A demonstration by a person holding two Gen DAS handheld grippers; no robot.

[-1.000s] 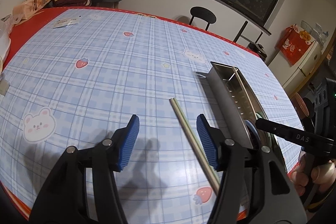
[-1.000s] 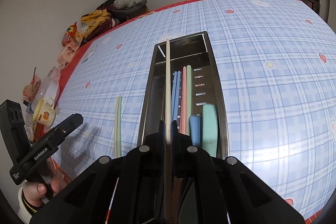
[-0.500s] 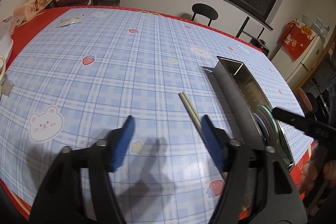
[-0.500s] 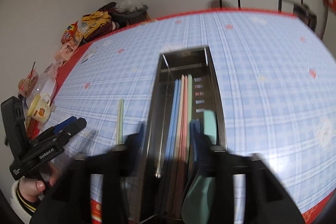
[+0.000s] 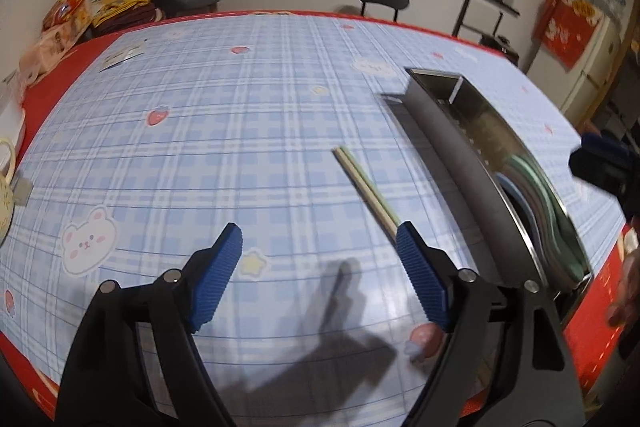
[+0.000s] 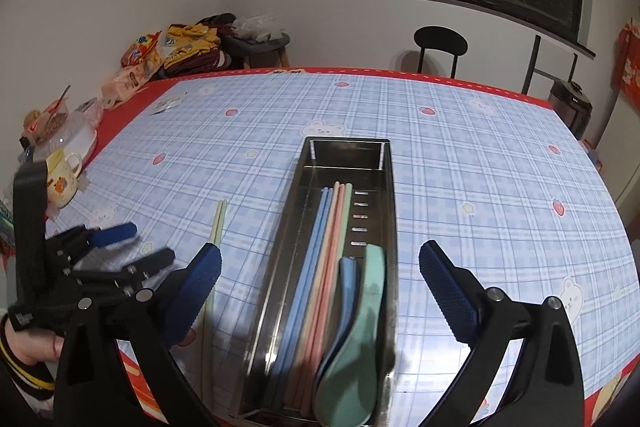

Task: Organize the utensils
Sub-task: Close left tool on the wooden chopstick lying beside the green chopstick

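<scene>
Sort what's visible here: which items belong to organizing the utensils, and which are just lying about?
Job items: metal tray; chopsticks in tray; two spoons; green chopstick pair on the cloth; left gripper; right gripper, both open.

Lying about: snack bags; mug; stool.

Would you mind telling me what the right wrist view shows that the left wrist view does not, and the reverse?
Only the right wrist view looks into the metal tray: blue and pink chopsticks lie lengthwise beside a blue spoon and a green spoon. It also shows the right gripper open, with nothing between its jaws.

Only the left wrist view shows the open left gripper head-on, and the tray's outer wall.

Both show the pale green chopsticks on the tablecloth beside the tray.
</scene>
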